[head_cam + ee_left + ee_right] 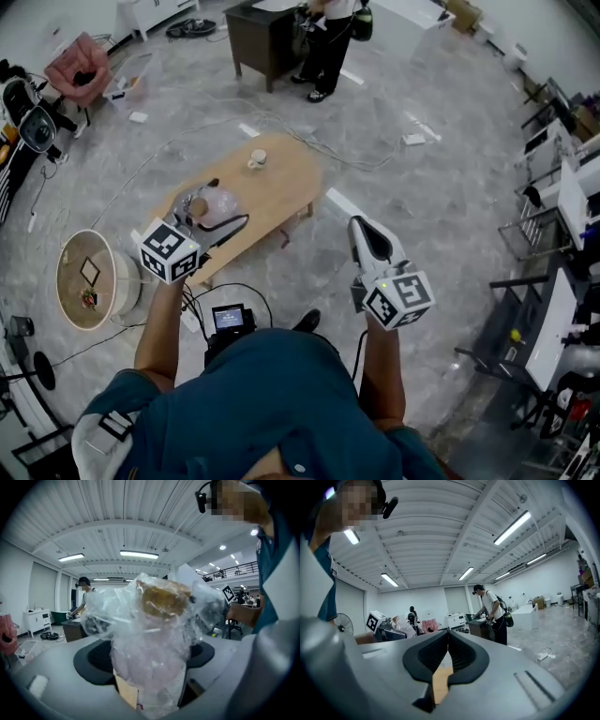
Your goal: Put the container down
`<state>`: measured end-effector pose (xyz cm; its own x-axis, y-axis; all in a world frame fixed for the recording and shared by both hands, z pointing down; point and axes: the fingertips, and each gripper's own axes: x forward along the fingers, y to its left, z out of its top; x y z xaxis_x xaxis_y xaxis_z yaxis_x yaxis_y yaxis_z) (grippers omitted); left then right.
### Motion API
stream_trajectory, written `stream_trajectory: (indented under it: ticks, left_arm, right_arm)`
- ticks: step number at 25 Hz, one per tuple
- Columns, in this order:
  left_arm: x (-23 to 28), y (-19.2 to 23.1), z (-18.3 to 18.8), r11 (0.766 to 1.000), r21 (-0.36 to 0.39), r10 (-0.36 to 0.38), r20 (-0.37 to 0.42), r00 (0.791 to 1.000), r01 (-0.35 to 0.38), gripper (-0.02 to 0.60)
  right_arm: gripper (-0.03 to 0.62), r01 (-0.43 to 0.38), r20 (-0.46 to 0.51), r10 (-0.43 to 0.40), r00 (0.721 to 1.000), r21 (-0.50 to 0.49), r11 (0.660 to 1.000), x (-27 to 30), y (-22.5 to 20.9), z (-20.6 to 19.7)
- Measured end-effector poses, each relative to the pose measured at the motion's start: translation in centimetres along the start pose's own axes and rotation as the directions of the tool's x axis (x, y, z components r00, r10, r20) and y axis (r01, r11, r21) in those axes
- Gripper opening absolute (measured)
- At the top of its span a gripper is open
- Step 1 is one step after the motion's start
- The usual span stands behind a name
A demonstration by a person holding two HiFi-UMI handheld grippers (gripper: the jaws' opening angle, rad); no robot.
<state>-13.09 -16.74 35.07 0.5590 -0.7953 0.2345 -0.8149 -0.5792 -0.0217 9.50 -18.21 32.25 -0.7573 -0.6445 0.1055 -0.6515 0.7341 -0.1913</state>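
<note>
Left gripper view: left gripper (152, 620) clamps bagged container (159, 602) (clear plastic); right gripper (448, 641) closed, empty

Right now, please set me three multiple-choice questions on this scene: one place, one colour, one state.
1. The left tool appears over: A) a dark cabinet; B) the light wooden oblong table; C) a white shelf.
2. The lump inside the clear crinkled plastic container is: A) brown; B) blue; C) green.
3. The right tool is: A) open, empty; B) shut on a cup; C) shut, empty.
Answers: B, the head view shows the table beneath it; A, brown shows through the plastic; C, its jaws meet on nothing.
</note>
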Motion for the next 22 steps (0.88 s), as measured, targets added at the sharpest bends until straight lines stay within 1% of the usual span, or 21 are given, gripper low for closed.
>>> stream_trajectory:
  ticks: [5,11,17,22]
  left_arm:
    - [4.1,-1.5,1.0,0.999,-0.001,0.043,-0.009,0.999,-0.043,0.402]
    - [6.6,-2.3,1.1,0.996,-0.014,0.089,-0.020,0.996,-0.089,0.402]
    - [8.7,-3.3,1.6,0.996,-0.012,0.087,-0.039,0.995,-0.088,0.402]
    - [10.6,-2.7,1.6,0.998,-0.007,0.068,-0.039,0.997,-0.069,0.402]
  right_arm:
    - [0.011,-0.048,-0.002,0.048,0.999,0.014,0.999,-0.2,-4.7,0.2]
    - [0.011,-0.097,-0.008,0.097,0.995,0.030,0.995,-0.1,-7.7,0.1]
    - [0.011,-0.091,-0.008,0.091,0.996,0.055,0.994,-1.3,-10.0,0.0]
    - [0.011,-0.067,-0.016,0.068,0.998,0.065,0.996,-1.4,-11.2,-0.6]
